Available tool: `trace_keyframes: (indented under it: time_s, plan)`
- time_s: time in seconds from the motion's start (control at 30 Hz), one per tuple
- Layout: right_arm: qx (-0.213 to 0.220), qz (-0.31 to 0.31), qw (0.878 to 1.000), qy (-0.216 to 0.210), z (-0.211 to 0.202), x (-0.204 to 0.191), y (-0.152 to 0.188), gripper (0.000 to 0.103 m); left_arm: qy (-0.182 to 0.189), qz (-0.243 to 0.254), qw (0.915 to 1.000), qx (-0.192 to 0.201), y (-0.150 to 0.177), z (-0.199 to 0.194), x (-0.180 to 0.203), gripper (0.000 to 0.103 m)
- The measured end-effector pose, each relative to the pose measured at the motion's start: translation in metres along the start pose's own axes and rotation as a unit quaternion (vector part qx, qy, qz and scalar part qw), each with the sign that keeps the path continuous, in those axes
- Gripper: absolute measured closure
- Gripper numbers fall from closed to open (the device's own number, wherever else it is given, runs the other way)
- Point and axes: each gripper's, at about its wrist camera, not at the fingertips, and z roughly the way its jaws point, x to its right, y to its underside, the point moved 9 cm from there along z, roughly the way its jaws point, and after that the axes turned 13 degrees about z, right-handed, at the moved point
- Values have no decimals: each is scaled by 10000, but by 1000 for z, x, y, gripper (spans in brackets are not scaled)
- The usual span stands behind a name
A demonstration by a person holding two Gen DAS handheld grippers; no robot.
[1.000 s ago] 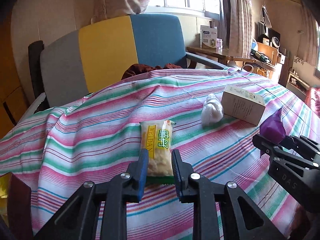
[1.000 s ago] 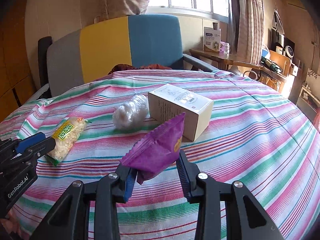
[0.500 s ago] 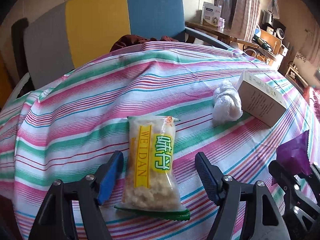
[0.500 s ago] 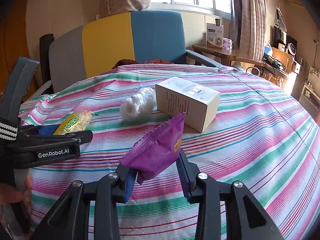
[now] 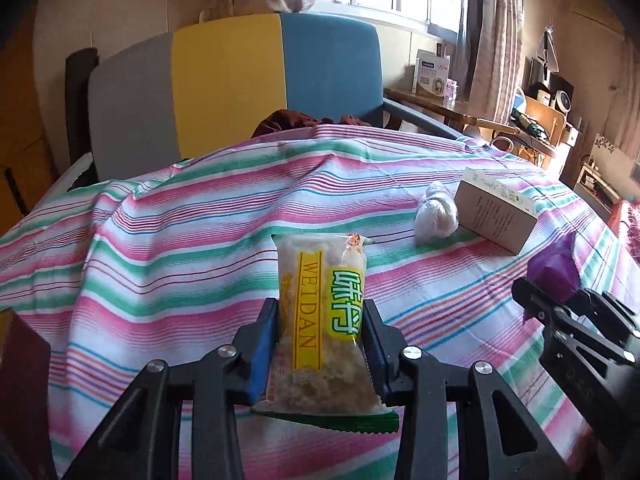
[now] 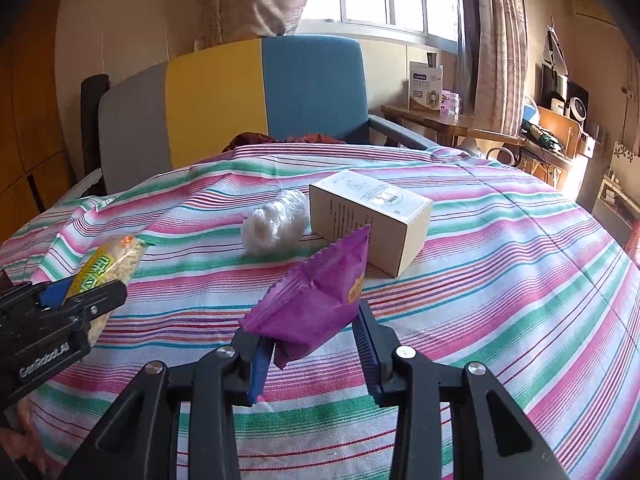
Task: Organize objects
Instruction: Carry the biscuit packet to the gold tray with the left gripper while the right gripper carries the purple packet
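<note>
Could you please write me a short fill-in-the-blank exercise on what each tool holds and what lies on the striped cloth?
1. The left tool is shut on a yellow snack packet printed with the word ____.
2. The right tool grips a ____ packet.
3. The clear plastic bundle lies beside the cardboard ____.
4. Behind the striped tablecloth stands a grey, yellow and ____ chair.

Missing words: WEIDAN; purple; box; blue

The left gripper (image 5: 322, 338) clamps a clear yellow-labelled plastic snack packet (image 5: 322, 320) between its blue-padded fingers (image 5: 262, 344), above the counter's pink, green and white striped cloth (image 5: 160, 248). Farther right on the cloth, a crumpled white plastic bundle (image 5: 436, 216) lies just beside a beige rectangular cardboard box (image 5: 494, 212). At the right edge, the right gripper (image 5: 560, 304) holds a purple foil pouch (image 5: 556, 266).
</note>
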Motion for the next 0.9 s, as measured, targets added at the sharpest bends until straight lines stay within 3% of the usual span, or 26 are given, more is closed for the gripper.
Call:
trace_keyframes:
  time_s: [0.13, 0.43, 0.9]
  plan:
    - [96, -172, 9998, 30, -3, -6, -1, 65, 58, -14, 9999, 129, 12, -26, 4, 62]
    - [205, -566, 9982, 4, -9, -20, 1, 65, 369, -589, 9976, 0, 47, -69, -11, 62]
    - [117, -843, 9964, -27, -14, -32, 11, 65, 268, -1225, 9917, 274, 81, -146, -81, 62]
